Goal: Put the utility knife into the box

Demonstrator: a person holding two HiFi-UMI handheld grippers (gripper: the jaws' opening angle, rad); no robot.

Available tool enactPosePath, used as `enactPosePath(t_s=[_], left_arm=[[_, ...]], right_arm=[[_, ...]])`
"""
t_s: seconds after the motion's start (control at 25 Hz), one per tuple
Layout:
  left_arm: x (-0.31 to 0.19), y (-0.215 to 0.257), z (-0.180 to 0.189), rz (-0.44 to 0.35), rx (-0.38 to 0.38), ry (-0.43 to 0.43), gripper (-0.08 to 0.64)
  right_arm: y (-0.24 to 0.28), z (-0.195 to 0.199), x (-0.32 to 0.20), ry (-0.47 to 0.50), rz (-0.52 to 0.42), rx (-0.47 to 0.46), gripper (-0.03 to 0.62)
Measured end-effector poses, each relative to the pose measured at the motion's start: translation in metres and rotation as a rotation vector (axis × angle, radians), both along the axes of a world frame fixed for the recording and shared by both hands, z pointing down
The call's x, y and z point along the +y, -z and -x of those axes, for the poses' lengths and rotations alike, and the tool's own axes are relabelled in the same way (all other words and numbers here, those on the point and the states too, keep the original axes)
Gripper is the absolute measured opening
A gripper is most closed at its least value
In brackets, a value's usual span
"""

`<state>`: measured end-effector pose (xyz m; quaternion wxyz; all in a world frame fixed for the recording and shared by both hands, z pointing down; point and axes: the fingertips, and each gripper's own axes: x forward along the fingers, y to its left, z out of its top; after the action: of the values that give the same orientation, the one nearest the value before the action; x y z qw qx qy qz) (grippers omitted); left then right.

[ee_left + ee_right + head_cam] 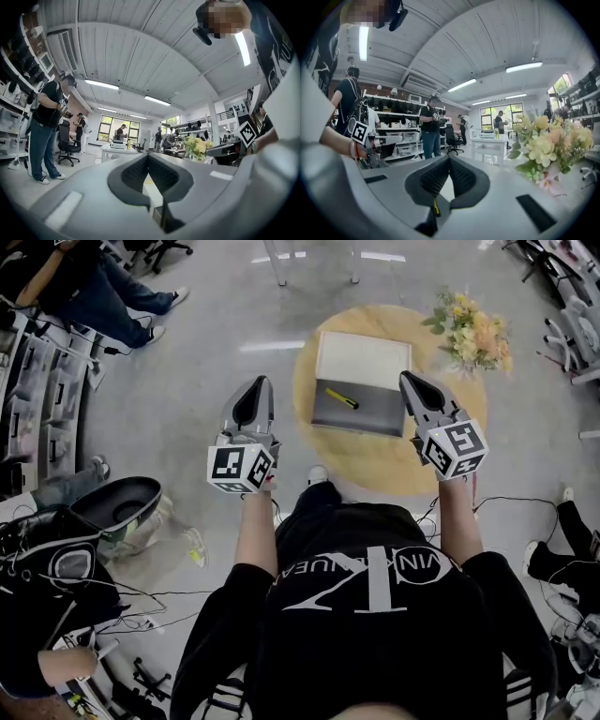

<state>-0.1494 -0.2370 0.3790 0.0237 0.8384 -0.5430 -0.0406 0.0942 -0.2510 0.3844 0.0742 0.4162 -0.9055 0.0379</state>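
The utility knife [341, 397], a yellow one, lies on the dark grey half of the open box [375, 416], and the white half lies flat at its 12 o'clock. From here I cannot tell whether the grey half is the tray or the lid. The knife may already be in place, or it may need one more move. Neither tool holds it. The left hand-held gripper [253, 395] hangs past the rim of the round wooden surface [394, 460], with the knife well apart at its 3 o'clock. The right hand-held gripper [415, 390] hovers just beside the box, with the knife near at its 9 o'clock. Both have their jaws together on nothing. Flowers [473, 329] sit at the box's 2 o'clock.
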Motion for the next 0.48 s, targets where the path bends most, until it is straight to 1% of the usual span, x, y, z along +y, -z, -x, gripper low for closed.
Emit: enactPosePath(t_s=[0.32,0.48], left_arm=[[0.008,0.012,-0.007,-0.016,-0.003,0.007,0.011],[0.002,0.008,0.000,-0.021,0.001,0.008,0.011]], right_arm=[[0.007,-0.009,0.007,-0.004,-0.005,-0.005,0.014],[0.004,-0.002,0.001,-0.004,-0.011,-0.001,0.014]])
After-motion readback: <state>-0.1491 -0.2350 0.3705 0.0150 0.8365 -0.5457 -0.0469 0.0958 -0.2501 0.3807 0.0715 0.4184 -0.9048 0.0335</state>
